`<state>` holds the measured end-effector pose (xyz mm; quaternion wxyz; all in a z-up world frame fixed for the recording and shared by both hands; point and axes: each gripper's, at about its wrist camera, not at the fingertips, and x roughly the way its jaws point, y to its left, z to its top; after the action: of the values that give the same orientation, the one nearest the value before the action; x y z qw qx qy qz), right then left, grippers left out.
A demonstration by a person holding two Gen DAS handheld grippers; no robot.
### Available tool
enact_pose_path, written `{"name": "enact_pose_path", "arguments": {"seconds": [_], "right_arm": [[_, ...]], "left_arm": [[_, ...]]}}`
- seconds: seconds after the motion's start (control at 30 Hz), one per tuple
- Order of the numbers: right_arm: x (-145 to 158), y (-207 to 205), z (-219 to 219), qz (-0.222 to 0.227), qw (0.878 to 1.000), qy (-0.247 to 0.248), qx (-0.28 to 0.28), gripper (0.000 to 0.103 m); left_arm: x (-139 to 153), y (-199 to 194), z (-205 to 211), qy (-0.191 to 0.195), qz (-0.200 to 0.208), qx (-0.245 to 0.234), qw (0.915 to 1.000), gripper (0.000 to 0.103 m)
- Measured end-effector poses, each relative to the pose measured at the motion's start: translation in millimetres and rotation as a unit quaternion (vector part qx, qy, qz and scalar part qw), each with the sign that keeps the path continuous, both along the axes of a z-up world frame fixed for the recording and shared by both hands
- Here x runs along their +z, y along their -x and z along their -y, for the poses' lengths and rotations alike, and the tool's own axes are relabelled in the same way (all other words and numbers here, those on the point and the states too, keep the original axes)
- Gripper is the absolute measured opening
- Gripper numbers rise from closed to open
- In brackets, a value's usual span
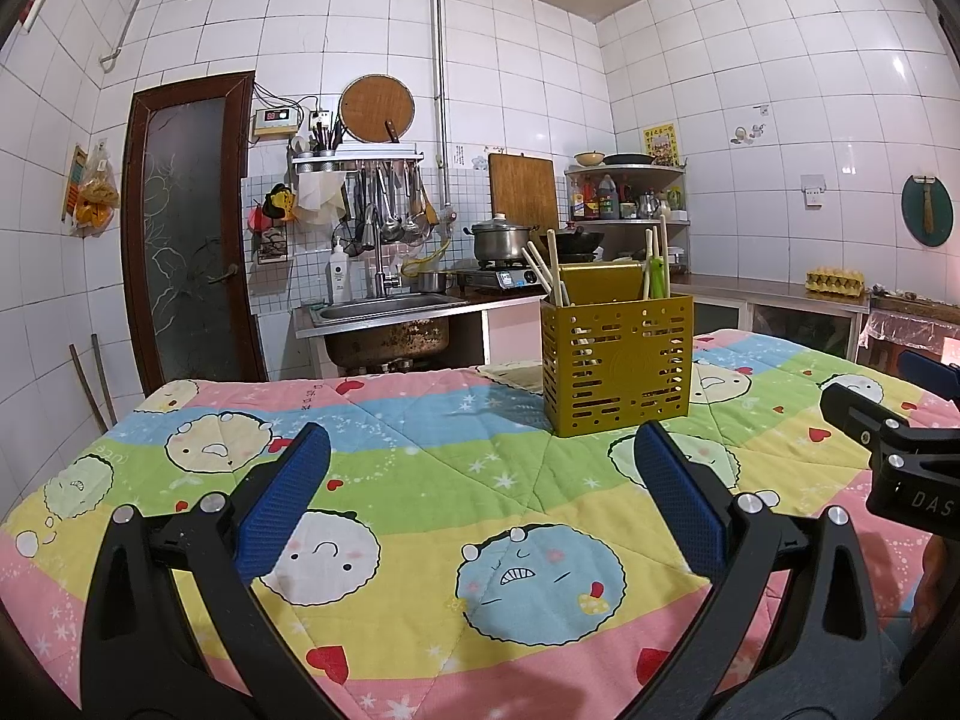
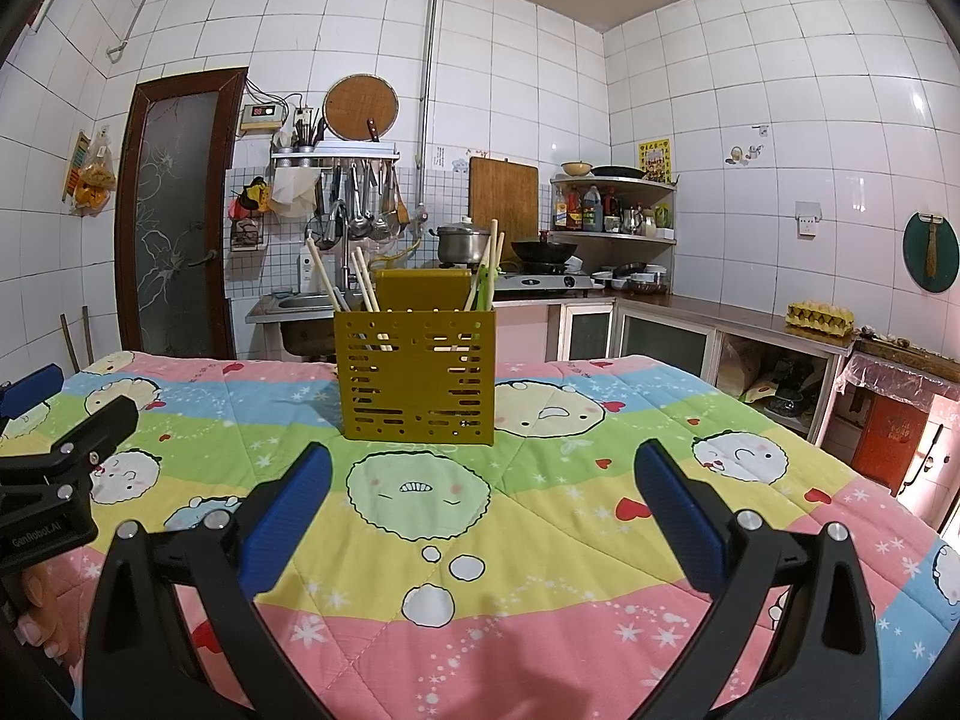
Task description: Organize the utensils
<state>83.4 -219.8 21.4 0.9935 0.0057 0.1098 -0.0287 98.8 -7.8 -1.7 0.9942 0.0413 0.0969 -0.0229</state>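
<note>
A mustard-yellow perforated utensil holder (image 1: 617, 363) stands upright on the colourful cartoon quilt (image 1: 420, 462). It also shows in the right wrist view (image 2: 418, 375). Several pale wooden chopsticks (image 1: 549, 273) lean in its left side, and more chopsticks with a green utensil (image 1: 657, 267) stand in its right side. My left gripper (image 1: 480, 498) is open and empty, low over the quilt in front of the holder. My right gripper (image 2: 483, 501) is open and empty, also short of the holder. Each gripper shows at the edge of the other's view.
The quilt-covered table (image 2: 540, 570) fills the foreground. Behind it are a steel sink (image 1: 384, 309), a stove with a pot (image 1: 501, 240) and a wok, a corner shelf of bottles (image 2: 606, 207), a counter with an egg tray (image 2: 819, 318), and a dark door (image 1: 186, 228).
</note>
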Motion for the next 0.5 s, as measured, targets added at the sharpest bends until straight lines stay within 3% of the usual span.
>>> {"name": "enact_pose_path", "arguments": {"seconds": [0.5], "right_arm": [[-0.3,0.0,0.5,0.0,1.0,0.0,0.0,0.099]], "left_arm": [[0.7,-1.3,1.3,0.002,-0.002,-0.001,1.0,0.098]]}}
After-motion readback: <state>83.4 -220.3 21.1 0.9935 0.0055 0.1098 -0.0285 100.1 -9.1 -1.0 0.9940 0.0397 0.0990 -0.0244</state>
